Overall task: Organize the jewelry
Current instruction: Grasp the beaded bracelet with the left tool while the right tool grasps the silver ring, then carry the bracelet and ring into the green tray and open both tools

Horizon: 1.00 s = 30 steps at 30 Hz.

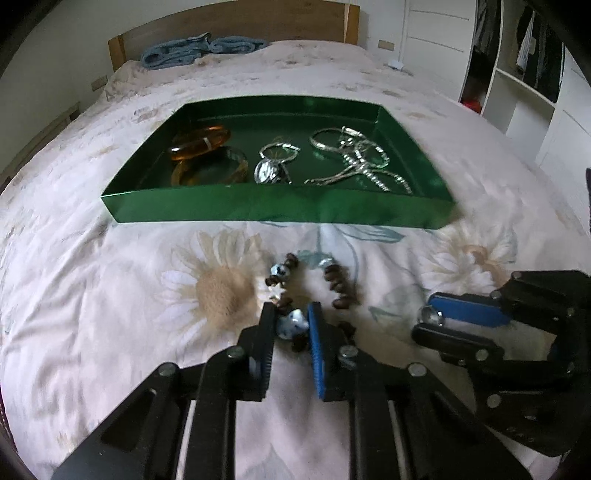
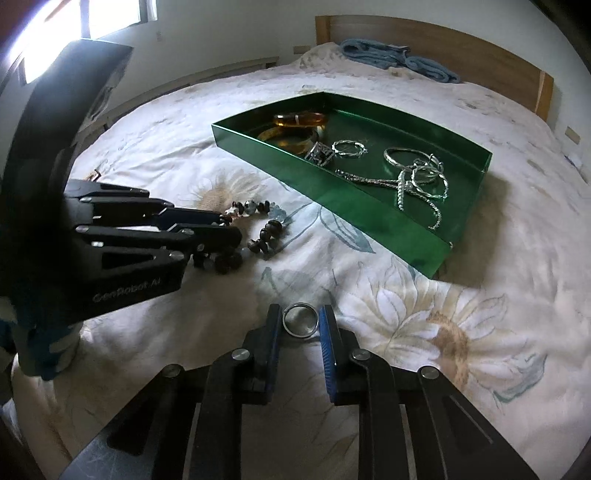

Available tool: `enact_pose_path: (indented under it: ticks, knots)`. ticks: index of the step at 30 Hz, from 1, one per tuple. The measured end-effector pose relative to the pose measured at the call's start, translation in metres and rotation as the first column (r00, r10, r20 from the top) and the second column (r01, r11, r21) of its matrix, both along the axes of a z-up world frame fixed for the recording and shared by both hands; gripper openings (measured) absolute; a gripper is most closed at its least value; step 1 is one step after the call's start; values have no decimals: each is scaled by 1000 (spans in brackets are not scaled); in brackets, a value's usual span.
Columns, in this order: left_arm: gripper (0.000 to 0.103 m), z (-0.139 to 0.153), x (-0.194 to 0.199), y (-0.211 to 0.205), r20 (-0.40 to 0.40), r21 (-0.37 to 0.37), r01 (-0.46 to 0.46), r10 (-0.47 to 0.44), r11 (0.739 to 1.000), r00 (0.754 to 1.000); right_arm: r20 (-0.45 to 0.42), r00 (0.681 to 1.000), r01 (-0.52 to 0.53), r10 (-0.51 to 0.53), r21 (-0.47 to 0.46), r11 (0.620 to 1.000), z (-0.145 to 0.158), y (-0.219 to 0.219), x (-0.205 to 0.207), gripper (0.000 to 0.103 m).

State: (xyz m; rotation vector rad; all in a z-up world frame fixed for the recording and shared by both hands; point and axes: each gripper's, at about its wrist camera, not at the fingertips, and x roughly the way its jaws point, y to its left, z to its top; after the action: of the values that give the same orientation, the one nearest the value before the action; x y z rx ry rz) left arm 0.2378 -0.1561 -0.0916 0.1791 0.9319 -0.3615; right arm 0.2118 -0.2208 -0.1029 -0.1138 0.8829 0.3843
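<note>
A beaded bracelet (image 1: 321, 284) of brown and pale blue beads lies on the floral bedspread in front of a green tray (image 1: 280, 212). My left gripper (image 1: 291, 314) is shut on a pale blue bead of the bracelet. My right gripper (image 2: 301, 318) is shut on a silver ring (image 2: 300, 319) held just above the bedspread; it also shows in the left wrist view (image 1: 430, 321). The tray (image 2: 376, 218) holds amber bangles (image 1: 201, 146), a watch (image 1: 267, 171) and silver chains and bangles (image 1: 354, 155). The bracelet also shows in the right wrist view (image 2: 264, 229).
The bed's wooden headboard (image 1: 236, 22) has a blue towel (image 1: 199, 48) in front of it. Open wardrobe shelves (image 1: 524, 66) stand at the right. A window (image 2: 55, 22) is at the far left in the right wrist view.
</note>
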Motion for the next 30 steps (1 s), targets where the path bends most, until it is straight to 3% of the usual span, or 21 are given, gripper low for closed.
enact_pose_path:
  ticks: [15, 30]
  knots:
    - [16, 39, -47, 34, 55, -76, 2, 3, 997, 998, 21, 997, 69, -69, 19, 997, 26, 4, -47, 20]
    - [16, 67, -68, 77, 112, -155, -6, 24, 988, 993, 90, 994, 60, -58, -12, 998, 61, 41, -69, 20]
